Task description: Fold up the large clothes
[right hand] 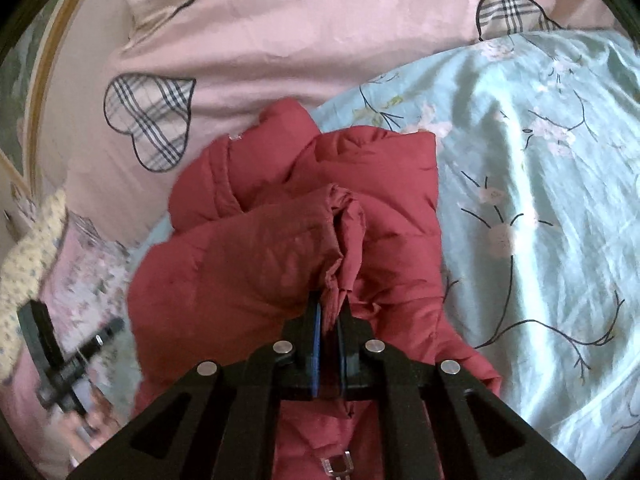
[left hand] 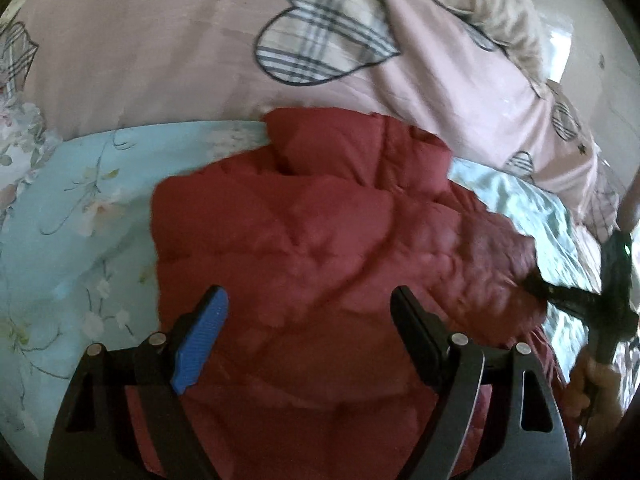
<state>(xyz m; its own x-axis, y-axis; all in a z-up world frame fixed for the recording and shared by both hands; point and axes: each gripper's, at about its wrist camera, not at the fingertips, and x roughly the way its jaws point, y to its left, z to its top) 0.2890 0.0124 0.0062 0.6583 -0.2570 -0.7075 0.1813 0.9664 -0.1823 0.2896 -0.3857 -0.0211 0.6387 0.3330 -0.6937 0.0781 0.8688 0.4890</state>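
A dark red puffer jacket [left hand: 320, 240] lies bunched on a light blue floral sheet [left hand: 80, 216]. My left gripper [left hand: 310, 304] is open and empty, its fingers spread just above the jacket's near part. My right gripper [right hand: 330, 308] is shut on a fold of the red jacket [right hand: 280, 248], holding a sleeve-like part lifted over the body. In the left wrist view the right gripper [left hand: 538, 284] shows at the jacket's right edge. In the right wrist view the left gripper [right hand: 60, 360] shows blurred at the lower left.
A pink duvet [left hand: 160, 60] with plaid heart patches lies bunched behind the jacket, also in the right wrist view [right hand: 280, 40]. The blue floral sheet [right hand: 540, 200] spreads to the right. A beige cloth [left hand: 500, 12] lies at the far right back.
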